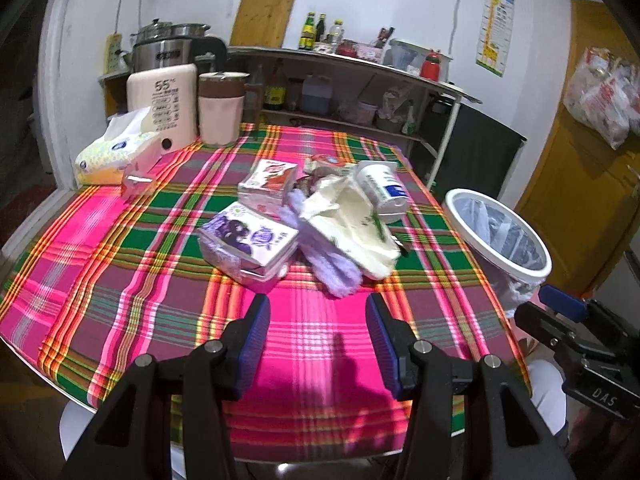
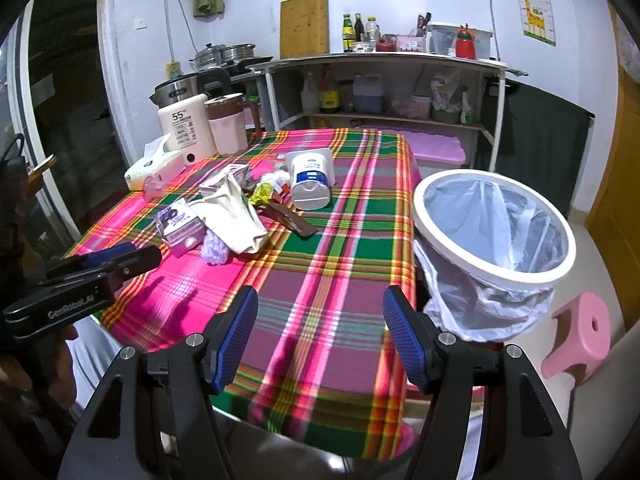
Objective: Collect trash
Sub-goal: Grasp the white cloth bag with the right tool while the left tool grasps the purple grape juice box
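Note:
A heap of trash lies mid-table on the plaid cloth [image 1: 120, 280]: a purple milk carton [image 1: 248, 246], a red-and-white carton [image 1: 268, 186], a cream paper bag [image 1: 352, 232], a purple fluffy wad [image 1: 336, 276] and a white tub [image 1: 384, 192] lying on its side. The same heap shows in the right wrist view, with the tub [image 2: 311, 182], bag [image 2: 236, 216] and carton [image 2: 178, 226]. My left gripper [image 1: 318, 312] is open and empty, just short of the heap. My right gripper [image 2: 320, 304] is open and empty over the table's near right part. A white bin [image 2: 494, 228] with a plastic liner stands past the right edge.
A tissue pack [image 1: 116, 152], a cream appliance [image 1: 164, 104] and a pink jug [image 1: 222, 108] stand at the table's far left. A shelf unit [image 2: 384, 88] with bottles stands behind. A pink stool [image 2: 580, 336] sits on the floor at right. The bin also shows in the left wrist view [image 1: 496, 232].

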Demonstrator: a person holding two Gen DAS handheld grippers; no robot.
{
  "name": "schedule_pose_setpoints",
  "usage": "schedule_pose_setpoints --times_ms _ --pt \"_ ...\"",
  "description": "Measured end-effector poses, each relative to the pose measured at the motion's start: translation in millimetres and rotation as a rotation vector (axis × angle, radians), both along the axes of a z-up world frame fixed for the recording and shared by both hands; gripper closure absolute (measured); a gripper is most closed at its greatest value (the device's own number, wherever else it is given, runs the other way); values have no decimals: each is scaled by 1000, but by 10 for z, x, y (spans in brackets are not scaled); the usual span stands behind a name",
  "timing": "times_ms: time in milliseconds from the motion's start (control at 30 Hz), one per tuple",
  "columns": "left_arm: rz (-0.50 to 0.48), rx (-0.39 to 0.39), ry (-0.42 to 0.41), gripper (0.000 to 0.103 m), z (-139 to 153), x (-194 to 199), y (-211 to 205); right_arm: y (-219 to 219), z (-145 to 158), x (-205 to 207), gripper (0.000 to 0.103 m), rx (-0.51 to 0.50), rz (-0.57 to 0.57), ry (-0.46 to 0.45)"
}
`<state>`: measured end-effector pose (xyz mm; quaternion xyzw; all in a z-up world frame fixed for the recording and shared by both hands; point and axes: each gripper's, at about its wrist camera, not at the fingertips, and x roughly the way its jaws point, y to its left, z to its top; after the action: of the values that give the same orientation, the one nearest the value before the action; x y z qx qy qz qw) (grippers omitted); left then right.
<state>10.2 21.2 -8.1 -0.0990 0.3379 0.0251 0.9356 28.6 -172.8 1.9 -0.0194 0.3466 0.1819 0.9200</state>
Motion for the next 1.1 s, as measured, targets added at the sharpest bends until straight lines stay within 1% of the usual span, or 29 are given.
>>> schedule_pose_setpoints --times_ms 167,367,533,700,900,1100 --pt "49 0 14 52 -56 62 176 119 -36 136 37 2 33 12" --pt "80 -9 19 51 -110 163 407 303 -75 299 37 -1 85 16" --pt "84 -30 16 46 -151 277 572 493 -135 471 37 -1 136 27" --pt "80 -74 31 45 -200 374 673 672 -199 635 37 -7 179 40" --pt "91 -99 35 45 -228 462 766 848 -305 865 37 4 225 80" --pt "84 -139 42 45 -238 518 817 939 -307 1059 38 21 245 92"
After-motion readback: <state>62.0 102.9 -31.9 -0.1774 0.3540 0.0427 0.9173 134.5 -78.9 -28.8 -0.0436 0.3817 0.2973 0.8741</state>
